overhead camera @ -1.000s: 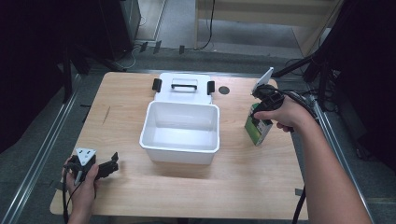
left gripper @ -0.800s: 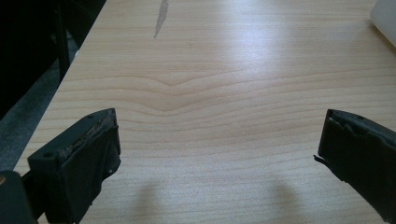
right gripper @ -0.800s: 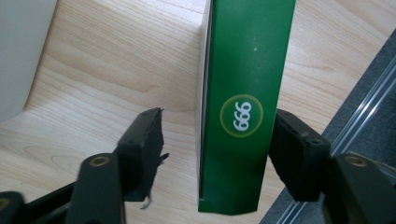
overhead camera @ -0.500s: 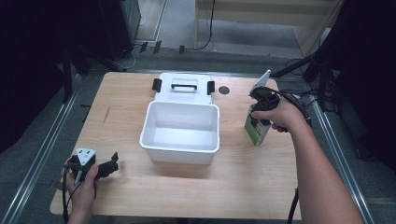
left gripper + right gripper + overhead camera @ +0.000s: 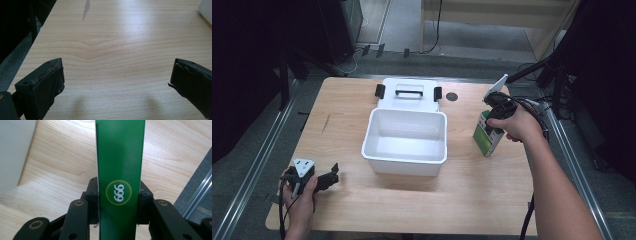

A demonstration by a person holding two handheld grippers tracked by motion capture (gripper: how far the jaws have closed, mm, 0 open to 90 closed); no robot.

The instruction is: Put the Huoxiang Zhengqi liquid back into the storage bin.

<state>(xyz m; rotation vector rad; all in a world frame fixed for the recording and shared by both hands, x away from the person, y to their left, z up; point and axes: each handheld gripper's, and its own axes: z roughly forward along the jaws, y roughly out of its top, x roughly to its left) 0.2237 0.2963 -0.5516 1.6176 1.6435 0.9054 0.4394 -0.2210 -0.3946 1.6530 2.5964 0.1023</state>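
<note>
Right black two-jaw gripper (image 5: 493,107) at the right middle of the high view, held in the right hand (image 5: 517,125), clamped on a tall green and white cardboard box (image 5: 486,137). Jaws just closing in on that box, now pressing its two sides. Green box standing upright on the light wooden table (image 5: 472,195), well to the right of the white plastic tub (image 5: 406,162), not touching it. In the right gripper view, the green box (image 5: 120,165) rising straight up the middle of the frame, with a round yellow-ringed badge showing white digits, and a black pad (image 5: 93,195) tight against its side. A pale edge of the tub at the upper left of that view. White flat lid with a handle and two black clips (image 5: 409,93) lying just behind the tub, at the top middle of the high view. Small dark round spot (image 5: 452,96) on the table right of the lid. Left black two-jaw gripper (image 5: 324,177) at the lower left of the high view, low over the table in the left hand (image 5: 299,197), far from the tub and the box. In the left gripper view, its jaws wide apart, one at the lower left and one at the lower right, bare wood between them.
</note>
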